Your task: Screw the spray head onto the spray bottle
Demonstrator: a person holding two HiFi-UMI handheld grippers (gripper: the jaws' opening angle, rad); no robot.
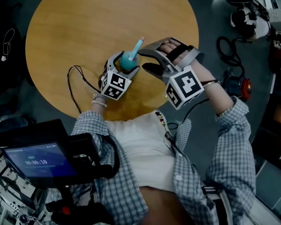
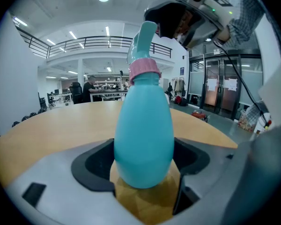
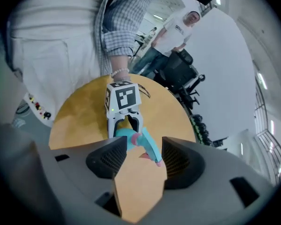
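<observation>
Grips teal spray bottle [image 2: 144, 135] low on body w/ left gripper [image 1: 124, 68], clenched, prob. to keep it upright and stop it turning on round wooden table [image 1: 84, 22]. Shows spray head [image 2: 143, 41] standing on neck, pink collar [image 2: 144, 69] seated. Poises right gripper [image 3: 143, 151] past it, released, jaws wide either side of nozzle w/o pressing; prob. set for a twist.

The dark screen [image 1: 37, 161] shows a timer reading about 00:00:10; nothing else is legible.
</observation>
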